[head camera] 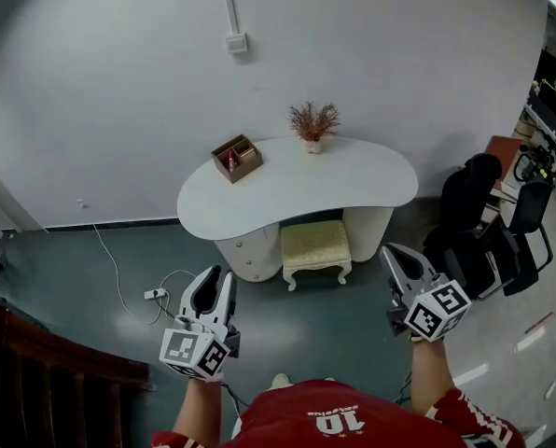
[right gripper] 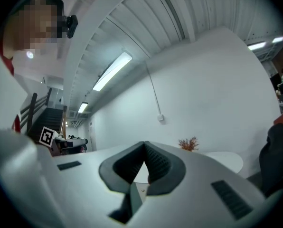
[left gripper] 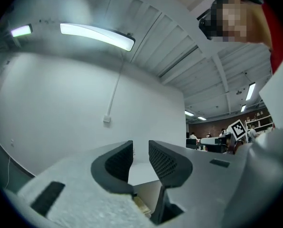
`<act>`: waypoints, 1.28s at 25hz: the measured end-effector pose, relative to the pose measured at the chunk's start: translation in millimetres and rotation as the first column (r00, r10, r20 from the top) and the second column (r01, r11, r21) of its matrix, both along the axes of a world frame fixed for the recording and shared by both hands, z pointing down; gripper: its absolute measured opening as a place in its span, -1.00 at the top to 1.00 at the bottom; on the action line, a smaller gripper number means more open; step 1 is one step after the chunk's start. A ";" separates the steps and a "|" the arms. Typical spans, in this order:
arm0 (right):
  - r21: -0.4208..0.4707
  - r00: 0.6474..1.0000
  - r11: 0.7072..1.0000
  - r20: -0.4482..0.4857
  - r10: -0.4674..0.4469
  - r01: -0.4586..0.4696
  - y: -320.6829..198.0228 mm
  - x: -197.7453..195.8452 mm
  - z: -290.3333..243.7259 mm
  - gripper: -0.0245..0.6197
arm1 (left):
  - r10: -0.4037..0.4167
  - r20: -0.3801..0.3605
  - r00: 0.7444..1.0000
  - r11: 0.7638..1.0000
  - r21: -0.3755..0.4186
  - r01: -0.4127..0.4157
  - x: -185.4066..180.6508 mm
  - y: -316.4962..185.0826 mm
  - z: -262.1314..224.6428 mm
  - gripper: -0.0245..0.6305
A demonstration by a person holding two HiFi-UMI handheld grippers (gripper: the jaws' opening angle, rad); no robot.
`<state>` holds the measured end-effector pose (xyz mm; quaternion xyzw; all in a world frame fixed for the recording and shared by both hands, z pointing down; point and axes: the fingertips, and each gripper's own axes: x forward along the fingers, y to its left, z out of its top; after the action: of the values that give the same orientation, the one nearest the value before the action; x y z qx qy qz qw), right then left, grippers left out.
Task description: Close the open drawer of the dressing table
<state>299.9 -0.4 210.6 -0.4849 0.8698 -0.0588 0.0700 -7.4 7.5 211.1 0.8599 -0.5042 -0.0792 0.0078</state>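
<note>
Head view: I'm well back from the white bench (head camera: 297, 189) at the far wall. Its drawer unit (head camera: 250, 252) sits under the left end, beside the stool (head camera: 315, 245), too small to tell how far open. I judge this the approach; next, walk in and push. My shirt (head camera: 381, 418) reads "10".

Left gripper view: my left gripper (left gripper: 140, 163) has its jaws parted, empty.

Right gripper view: my right gripper (right gripper: 144, 148) has its jaws clenched on nothing.

Open floor (head camera: 353, 315) lies before the dressing table (head camera: 334, 180); a stool (head camera: 315, 245) blocks its 6 o'clock, and office chairs (head camera: 483, 231) crowd 3 o'clock.
</note>
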 end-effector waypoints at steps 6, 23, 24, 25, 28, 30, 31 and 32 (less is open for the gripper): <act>0.075 0.999 0.996 0.020 0.050 -0.051 9.7 -26.3 -25.4 0.91 | 0.014 0.071 0.997 0.999 0.041 -0.017 -8.2 -12.4 -11.3 0.76; 0.081 0.986 0.983 -0.028 0.165 -0.162 11.9 -52.4 -19.1 0.91 | 0.086 0.031 0.996 0.994 0.059 -0.088 -11.6 -41.5 -11.8 0.97; 0.081 0.985 0.983 -0.033 0.169 -0.166 12.2 -52.3 -19.1 0.91 | 0.088 0.031 0.996 0.994 0.059 -0.090 -11.2 -41.5 -11.8 0.97; 0.082 0.984 0.982 -0.040 0.173 -0.169 12.8 -52.1 -18.8 0.91 | 0.088 0.031 0.996 0.994 0.059 -0.090 -10.9 -41.0 -11.9 0.97; 0.083 0.982 0.981 -0.057 0.179 -0.174 15.2 -49.9 -17.0 0.91 | 0.085 0.031 0.996 0.995 0.054 -0.086 -9.6 -37.5 -10.8 0.97; 0.082 0.982 0.981 -0.055 0.179 -0.174 16.0 -47.4 -16.4 0.91 | 0.083 0.032 0.996 0.995 0.052 -0.084 -8.1 -34.5 -9.9 0.97; 0.082 0.983 0.982 -0.053 0.177 -0.172 16.2 -46.4 -16.1 0.91 | 0.081 0.033 0.996 0.995 0.051 -0.083 -7.4 -33.1 -9.6 0.97; 0.083 0.984 0.982 -0.053 0.173 -0.168 16.3 -46.1 -15.9 0.91 | 0.079 0.035 0.996 0.995 0.051 -0.081 -7.2 -31.7 -9.6 0.97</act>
<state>253.9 15.9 194.7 -0.5561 0.8283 -0.0038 0.0678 -14.6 -24.1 201.5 0.8805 -0.4673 -0.0778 -0.0200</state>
